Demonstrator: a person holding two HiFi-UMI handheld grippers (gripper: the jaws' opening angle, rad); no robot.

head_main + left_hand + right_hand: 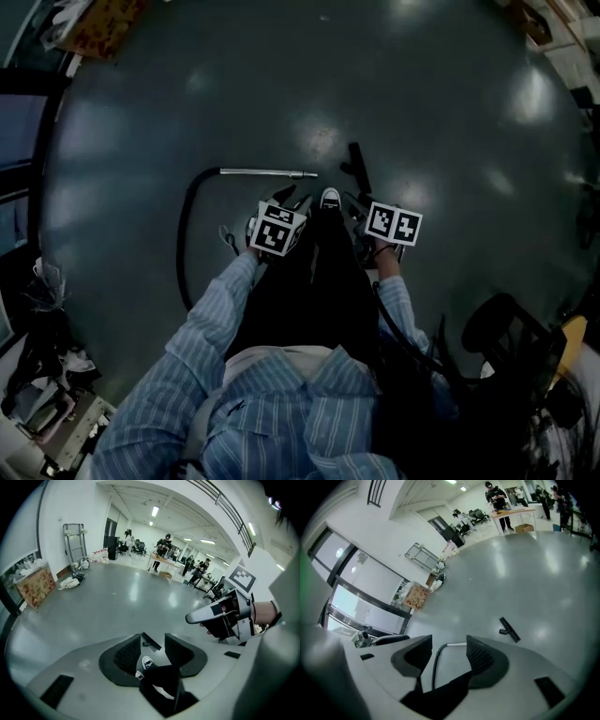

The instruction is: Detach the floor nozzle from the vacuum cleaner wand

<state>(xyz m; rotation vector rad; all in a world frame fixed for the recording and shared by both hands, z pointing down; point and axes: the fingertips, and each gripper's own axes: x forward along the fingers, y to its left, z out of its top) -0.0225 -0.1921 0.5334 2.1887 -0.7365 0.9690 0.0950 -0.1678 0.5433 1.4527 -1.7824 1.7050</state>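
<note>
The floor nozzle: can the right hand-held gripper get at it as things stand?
Probably yes. The nozzle lies alone on the floor, apart from the wand, and the right hand-held gripper is open and empty above it. Nothing stands between them.

Glossy dark grey floor (422,94), slim silver metal vacuum wand (267,172) lying at centre, curved black hose (185,234) trailing lower left, black plastic floor nozzle (356,161) near the wand's right tip, apart.

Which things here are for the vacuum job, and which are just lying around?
For the job:
- metal wand with its black hose
- floor nozzle, lying apart from the wand
- left tongs and right tongs, both open and empty

Just lying around:
- cardboard box
- metal rack by the wall
- far table
</note>
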